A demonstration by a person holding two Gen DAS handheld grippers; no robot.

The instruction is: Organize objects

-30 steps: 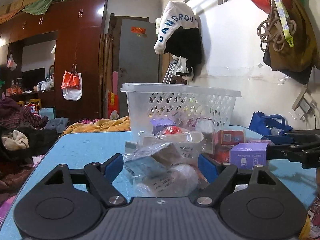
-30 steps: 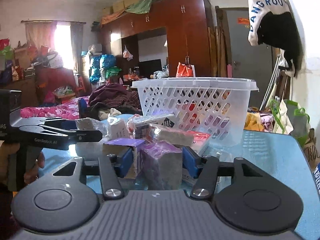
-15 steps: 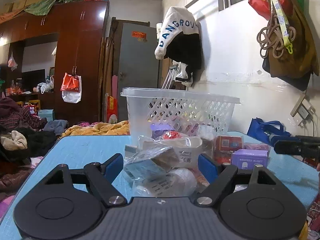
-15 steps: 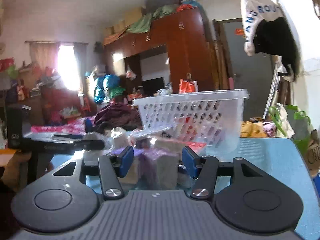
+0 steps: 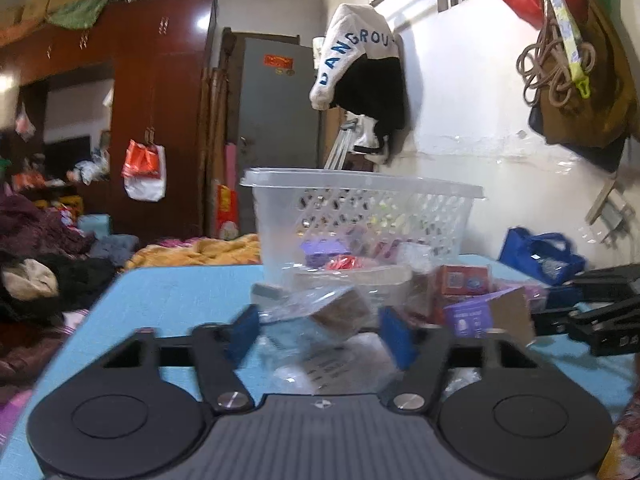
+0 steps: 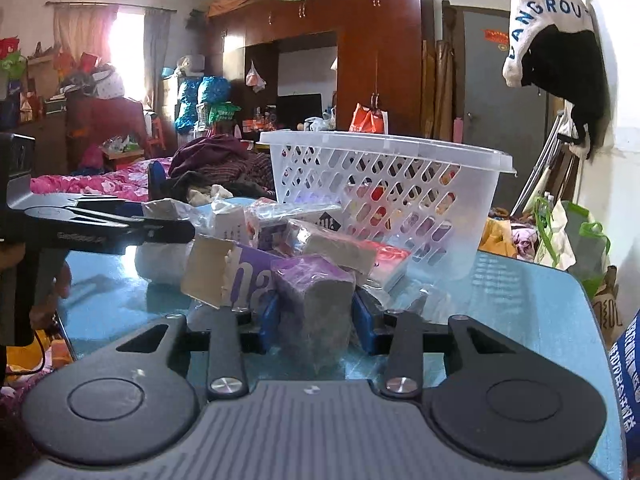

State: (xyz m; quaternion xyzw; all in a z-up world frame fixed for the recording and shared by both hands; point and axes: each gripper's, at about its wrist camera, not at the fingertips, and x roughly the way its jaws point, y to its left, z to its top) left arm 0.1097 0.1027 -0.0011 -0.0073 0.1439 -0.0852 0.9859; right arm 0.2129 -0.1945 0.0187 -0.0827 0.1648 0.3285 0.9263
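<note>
- Blue tabletop (image 5: 168,292) carrying everything; pile of small packaged goods heaped near the middle, just in front of the basket.
- Clear plastic laundry basket (image 6: 384,200) standing upright toward the far edge of the tabletop, already holding a few coloured packets behind its lattice wall.
- Right hand-held gripper (image 6: 314,320) low over the near side of the pile, jaws just closed in and now clamped on the purple wrapped block (image 6: 316,300); blue pads pressed to its left and right faces.
- Block standing more or less upright between the pads, basket straight ahead beyond it, so likely a lift and a forward carry over the rim.
- Left hand-held gripper (image 5: 320,332) at the left side of the same pile, jaws likewise just drawn in around the clear-bagged packet (image 5: 320,316); left pad touching the crinkled film, right pad apparently a little off it, view blurred, so firm grip not certain.
- Packet tilted, long axis running across the jaws, basket directly behind it.
- Purple carton with an open cardboard flap (image 6: 228,276) leaning just left of the held block, touching it; risk of dragging it along on the lift.
- Red carton (image 5: 464,284) near the basket's right foot, untouched.
</note>
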